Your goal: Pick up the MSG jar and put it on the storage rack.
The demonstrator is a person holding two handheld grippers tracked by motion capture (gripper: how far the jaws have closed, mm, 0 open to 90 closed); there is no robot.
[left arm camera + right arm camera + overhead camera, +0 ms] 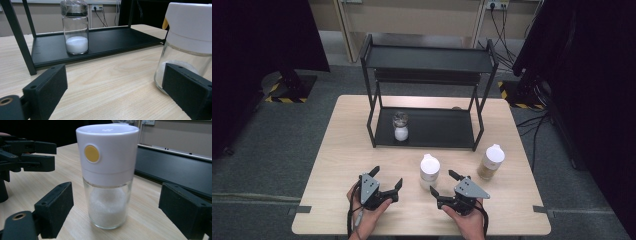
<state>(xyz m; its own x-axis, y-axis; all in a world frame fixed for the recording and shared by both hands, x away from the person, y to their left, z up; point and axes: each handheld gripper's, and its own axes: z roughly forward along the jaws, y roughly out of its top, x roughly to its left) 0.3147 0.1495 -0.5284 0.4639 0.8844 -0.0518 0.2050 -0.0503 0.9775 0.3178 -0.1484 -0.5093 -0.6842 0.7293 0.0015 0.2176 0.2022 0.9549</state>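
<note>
Wooden table (347,150), grey carpet floor (267,155)

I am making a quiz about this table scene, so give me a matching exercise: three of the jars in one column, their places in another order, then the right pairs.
Things:
1. glass jar with white cap and yellow button
2. glass jar of brown powder with white cap
3. clear glass jar with foil-wrapped top

Places:
A. on the black metal rack's lower shelf
B. on the wooden table, between the right gripper's open jaws
C. on the table at the rack's front right corner

Pairs: 1-B, 2-C, 3-A
</note>
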